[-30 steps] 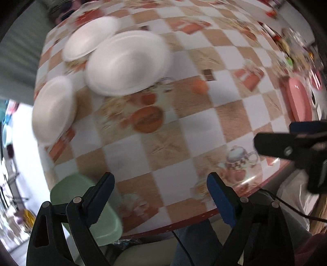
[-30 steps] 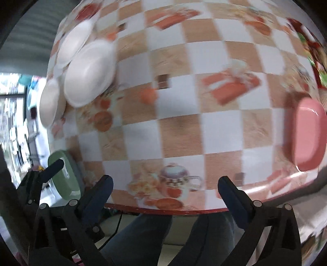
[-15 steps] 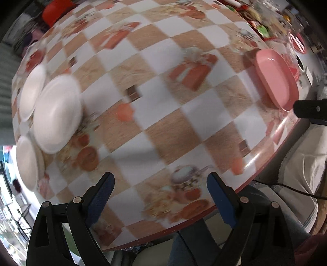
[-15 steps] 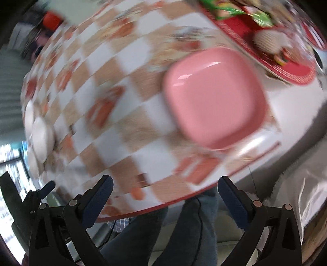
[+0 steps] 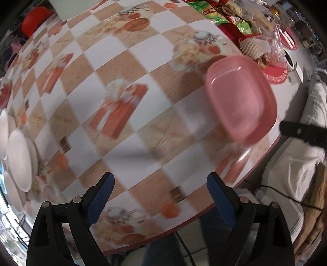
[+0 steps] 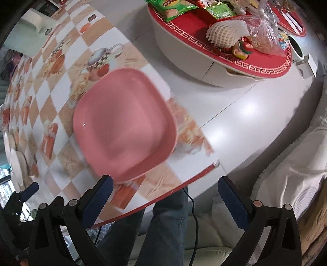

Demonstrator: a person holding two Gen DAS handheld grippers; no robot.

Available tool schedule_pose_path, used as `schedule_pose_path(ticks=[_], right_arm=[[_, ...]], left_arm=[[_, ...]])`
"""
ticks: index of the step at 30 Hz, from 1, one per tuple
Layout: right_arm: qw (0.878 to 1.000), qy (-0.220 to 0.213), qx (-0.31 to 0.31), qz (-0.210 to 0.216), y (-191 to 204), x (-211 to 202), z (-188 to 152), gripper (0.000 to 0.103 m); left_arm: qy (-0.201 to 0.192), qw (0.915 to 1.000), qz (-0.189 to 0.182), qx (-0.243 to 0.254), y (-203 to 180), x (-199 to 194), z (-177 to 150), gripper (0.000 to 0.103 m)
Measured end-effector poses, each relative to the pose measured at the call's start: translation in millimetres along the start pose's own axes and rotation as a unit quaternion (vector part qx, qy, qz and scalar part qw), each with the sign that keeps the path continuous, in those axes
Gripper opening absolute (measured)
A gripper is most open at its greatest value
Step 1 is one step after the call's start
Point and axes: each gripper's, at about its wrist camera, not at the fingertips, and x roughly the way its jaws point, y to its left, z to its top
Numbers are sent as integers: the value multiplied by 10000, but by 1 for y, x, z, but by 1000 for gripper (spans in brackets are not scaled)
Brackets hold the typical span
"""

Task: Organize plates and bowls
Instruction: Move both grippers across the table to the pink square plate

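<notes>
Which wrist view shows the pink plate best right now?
The right wrist view: the pink plate lies whole, near centre, just ahead of the open right gripper. The left wrist view shows it blurred and foreshortened at the right side.

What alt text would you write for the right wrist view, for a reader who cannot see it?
A pink square plate lies on a checked tablecloth near the table's edge, just beyond the open, empty right gripper. Behind it, a red-topped round tray holds snack packets, and a person's jeans-clad legs show below the table.
</notes>
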Motion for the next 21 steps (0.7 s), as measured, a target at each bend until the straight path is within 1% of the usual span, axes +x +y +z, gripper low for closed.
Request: schedule_pose_path(ticks=[5,9,13,16,21], right_arm=[[9990,-97,-318,-304,-8,9,19,103],[9971,-185,-591,-441,-10,13,29,103],[9950,-244,-846,-464,-5,20,40,103],[9937,-262,-983,-468,0,27,49,103],[9922,-291,-1133,-428,5,35,59,103]], left_arm=[[-73,9998,2,-184,-14,7,21,93],[-163,9991,36,-390,-25,11,36,94],[-211,9979,107,-609,-29,20,48,93],[-209,9966,257,-755,-34,31,56,93],[-101,9943,201,-1043,-35,50,69,93]])
